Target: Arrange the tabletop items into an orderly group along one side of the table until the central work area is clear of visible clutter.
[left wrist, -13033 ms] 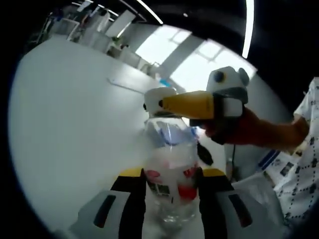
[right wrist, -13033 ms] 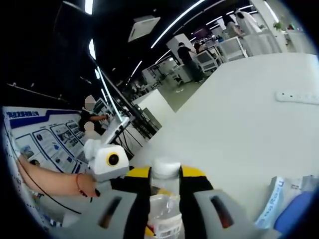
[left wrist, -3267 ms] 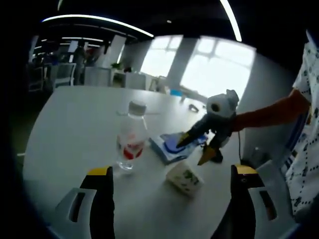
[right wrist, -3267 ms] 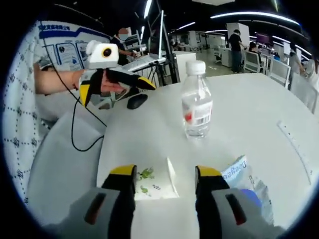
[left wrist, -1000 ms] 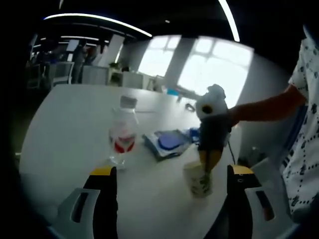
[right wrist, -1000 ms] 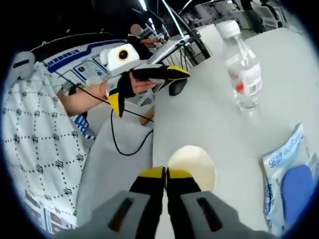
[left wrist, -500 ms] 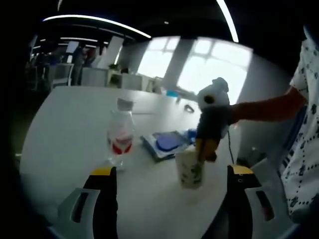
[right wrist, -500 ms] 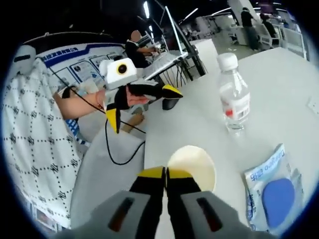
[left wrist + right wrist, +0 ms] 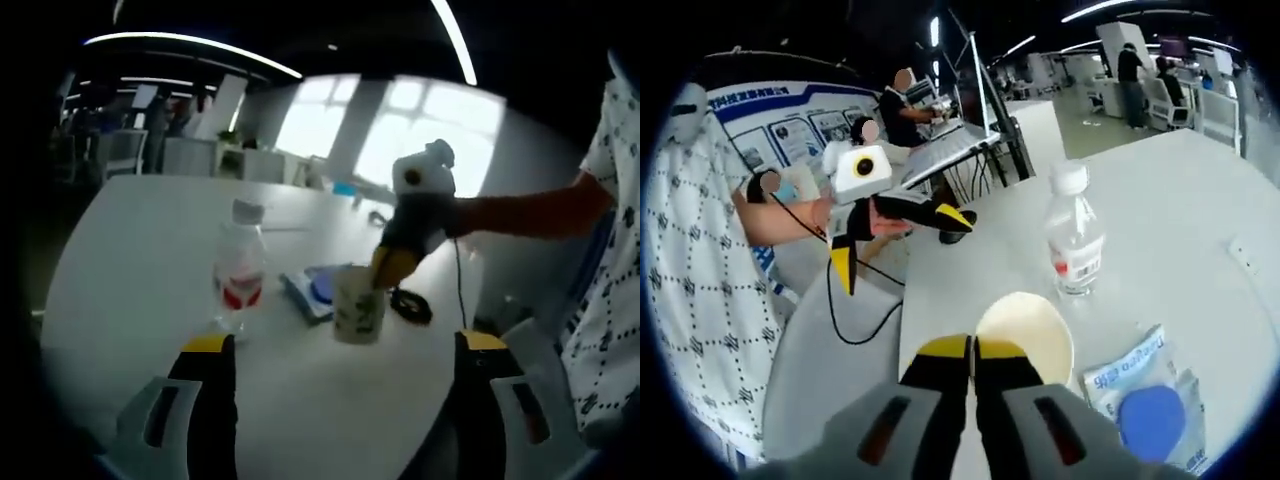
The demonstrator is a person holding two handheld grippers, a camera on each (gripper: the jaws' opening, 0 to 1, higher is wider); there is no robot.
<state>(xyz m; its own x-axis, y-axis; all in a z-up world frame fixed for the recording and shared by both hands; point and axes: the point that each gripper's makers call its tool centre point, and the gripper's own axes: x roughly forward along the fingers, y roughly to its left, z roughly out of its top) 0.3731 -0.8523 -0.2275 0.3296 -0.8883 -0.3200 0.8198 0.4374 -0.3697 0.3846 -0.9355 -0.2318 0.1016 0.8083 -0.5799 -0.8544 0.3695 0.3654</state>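
Lifted off the table (image 9: 120,250) since a second ago, the paper cup (image 9: 357,303) hangs pinched by its rim in your right gripper (image 9: 973,352) beside the water bottle (image 9: 1074,246), whose printed side faces your left gripper (image 9: 335,350), jaws spread wide, while the right gripper view looks into its cream inside.

Bkgd: 2 seated people (image 9: 902,108) at a laptop (image 9: 945,140) — info posters (image 9: 800,125) on wall, bright windows (image 9: 430,135).

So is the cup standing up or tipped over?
Upright. The cup has its open mouth on top, and the right gripper pinches its rim. Whether it touches the table, cannot tell.
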